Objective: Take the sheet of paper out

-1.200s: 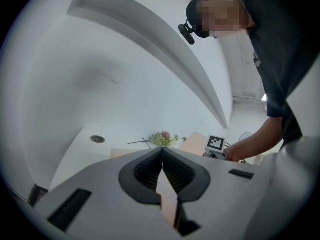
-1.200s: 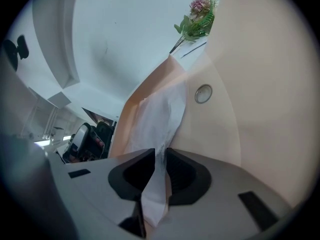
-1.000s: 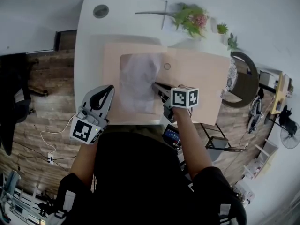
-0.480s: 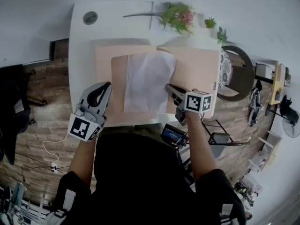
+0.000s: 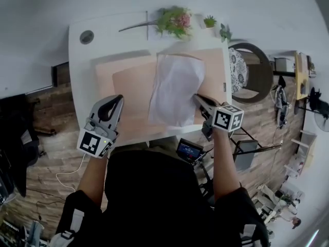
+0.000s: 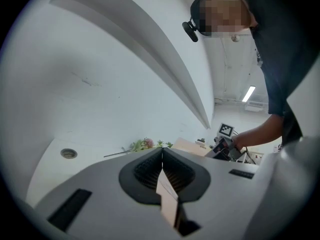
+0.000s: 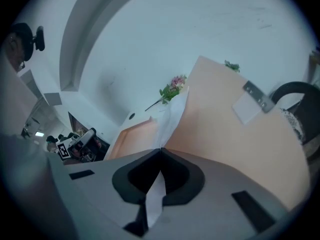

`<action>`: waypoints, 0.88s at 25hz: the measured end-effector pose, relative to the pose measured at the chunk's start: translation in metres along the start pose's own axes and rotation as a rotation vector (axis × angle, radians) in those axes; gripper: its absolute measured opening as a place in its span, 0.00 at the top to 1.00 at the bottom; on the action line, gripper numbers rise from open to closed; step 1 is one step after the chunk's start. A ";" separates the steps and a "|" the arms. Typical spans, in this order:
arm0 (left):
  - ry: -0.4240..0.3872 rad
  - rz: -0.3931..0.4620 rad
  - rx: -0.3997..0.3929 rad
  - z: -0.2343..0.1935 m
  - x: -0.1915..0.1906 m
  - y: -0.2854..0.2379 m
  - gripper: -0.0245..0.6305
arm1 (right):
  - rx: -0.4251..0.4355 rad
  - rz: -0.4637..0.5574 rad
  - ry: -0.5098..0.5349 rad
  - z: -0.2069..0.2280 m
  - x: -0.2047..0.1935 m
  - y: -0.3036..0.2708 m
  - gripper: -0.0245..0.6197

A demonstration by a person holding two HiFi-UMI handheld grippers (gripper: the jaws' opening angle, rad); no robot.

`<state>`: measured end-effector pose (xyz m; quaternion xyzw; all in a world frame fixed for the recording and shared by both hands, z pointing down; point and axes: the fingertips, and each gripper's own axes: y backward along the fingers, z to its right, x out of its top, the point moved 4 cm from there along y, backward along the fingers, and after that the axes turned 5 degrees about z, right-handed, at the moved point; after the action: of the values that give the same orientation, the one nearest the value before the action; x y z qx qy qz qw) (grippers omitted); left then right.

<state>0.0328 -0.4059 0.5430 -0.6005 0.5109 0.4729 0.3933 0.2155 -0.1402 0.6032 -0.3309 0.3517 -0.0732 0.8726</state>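
An open salmon folder (image 5: 123,86) lies on the white table (image 5: 81,71). The white sheet of paper (image 5: 176,91) hangs lifted over the folder's right half, bowed and creased. My right gripper (image 5: 198,98) is shut on the sheet's near right corner; in the right gripper view the sheet (image 7: 172,115) runs out from the closed jaws (image 7: 160,149) over the folder (image 7: 235,124). My left gripper (image 5: 119,99) is shut on the folder's near left edge, and a thin salmon edge (image 6: 167,196) shows between its closed jaws (image 6: 162,149).
A flowering plant (image 5: 175,19) and a small potted plant (image 5: 209,20) stand at the table's far edge. A round cable hole (image 5: 86,36) is at the far left corner. A dark chair (image 5: 252,71) stands right of the table.
My right gripper has moved right and upward with the sheet, drawing it from the folder's left half to above its right half. The left gripper has stayed on the folder's edge.
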 end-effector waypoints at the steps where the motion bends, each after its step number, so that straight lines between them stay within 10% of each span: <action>1: 0.001 -0.002 -0.014 0.003 0.001 -0.002 0.96 | -0.006 0.024 0.016 -0.001 0.004 0.007 0.94; 22: -0.150 0.071 0.016 0.077 0.078 0.031 0.96 | -0.006 0.606 0.529 -0.102 0.058 0.141 0.94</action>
<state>-0.0085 -0.3565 0.4486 -0.5418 0.5047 0.5261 0.4183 0.1763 -0.1060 0.4278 -0.1845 0.6461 0.1059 0.7330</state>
